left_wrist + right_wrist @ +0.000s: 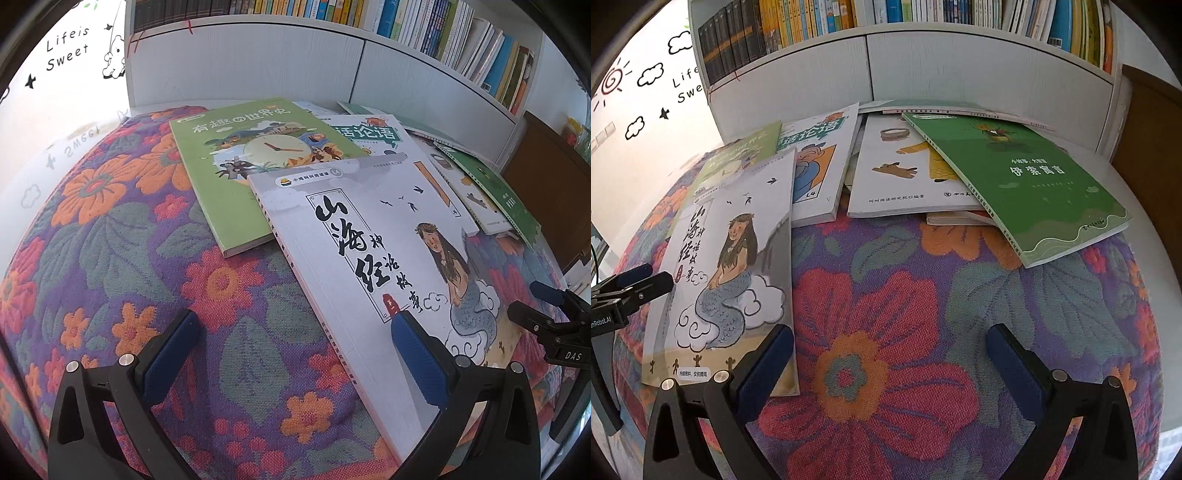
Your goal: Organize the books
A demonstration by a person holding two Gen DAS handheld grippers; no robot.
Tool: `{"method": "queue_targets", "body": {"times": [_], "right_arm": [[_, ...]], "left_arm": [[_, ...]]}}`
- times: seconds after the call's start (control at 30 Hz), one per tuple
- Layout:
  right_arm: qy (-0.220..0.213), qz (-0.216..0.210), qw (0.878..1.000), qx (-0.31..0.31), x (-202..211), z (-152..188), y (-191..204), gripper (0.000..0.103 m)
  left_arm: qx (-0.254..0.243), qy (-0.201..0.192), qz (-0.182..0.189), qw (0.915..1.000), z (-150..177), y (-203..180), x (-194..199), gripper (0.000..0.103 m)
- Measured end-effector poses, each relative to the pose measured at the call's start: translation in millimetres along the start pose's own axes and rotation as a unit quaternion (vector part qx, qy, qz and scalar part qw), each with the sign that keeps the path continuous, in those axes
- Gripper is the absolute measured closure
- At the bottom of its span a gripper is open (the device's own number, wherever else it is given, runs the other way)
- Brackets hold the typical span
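Blue-padded left gripper (295,354) stands wide, empty, over the mermaid book's (373,266) near spine; that white book lies flat on the floral cloth (110,229), long axis running away toward the bookshelf (960,66); right gripper (890,365) gapes wide over bare cloth; only its view shows the whole dark green book (1030,181).

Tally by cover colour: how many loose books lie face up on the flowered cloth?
Green covers: 2, clock book, fable book
White covers: 3, mermaid book, teal-title book, dog book
Total: 5; edges of others show beneath, uncounted.
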State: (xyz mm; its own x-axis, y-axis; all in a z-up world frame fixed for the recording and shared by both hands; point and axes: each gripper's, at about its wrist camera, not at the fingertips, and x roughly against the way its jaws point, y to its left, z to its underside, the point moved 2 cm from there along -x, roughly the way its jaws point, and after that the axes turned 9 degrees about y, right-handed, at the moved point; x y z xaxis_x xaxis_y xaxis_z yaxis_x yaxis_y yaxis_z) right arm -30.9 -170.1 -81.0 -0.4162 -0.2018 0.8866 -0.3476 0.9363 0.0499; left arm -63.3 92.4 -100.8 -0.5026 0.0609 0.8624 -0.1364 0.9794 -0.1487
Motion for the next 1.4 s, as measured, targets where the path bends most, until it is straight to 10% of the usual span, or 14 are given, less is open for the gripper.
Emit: {"method": "queue_targets", "body": {"times": [1.4], "right_arm": [[-0.003,0.017,1.000,-0.021,-1.9,0.2,2.5,0.000]], "left_arm": [[0.013,0.000,-0.010,0.9999,0.0,-1.4,-2.6,0.000]]}}
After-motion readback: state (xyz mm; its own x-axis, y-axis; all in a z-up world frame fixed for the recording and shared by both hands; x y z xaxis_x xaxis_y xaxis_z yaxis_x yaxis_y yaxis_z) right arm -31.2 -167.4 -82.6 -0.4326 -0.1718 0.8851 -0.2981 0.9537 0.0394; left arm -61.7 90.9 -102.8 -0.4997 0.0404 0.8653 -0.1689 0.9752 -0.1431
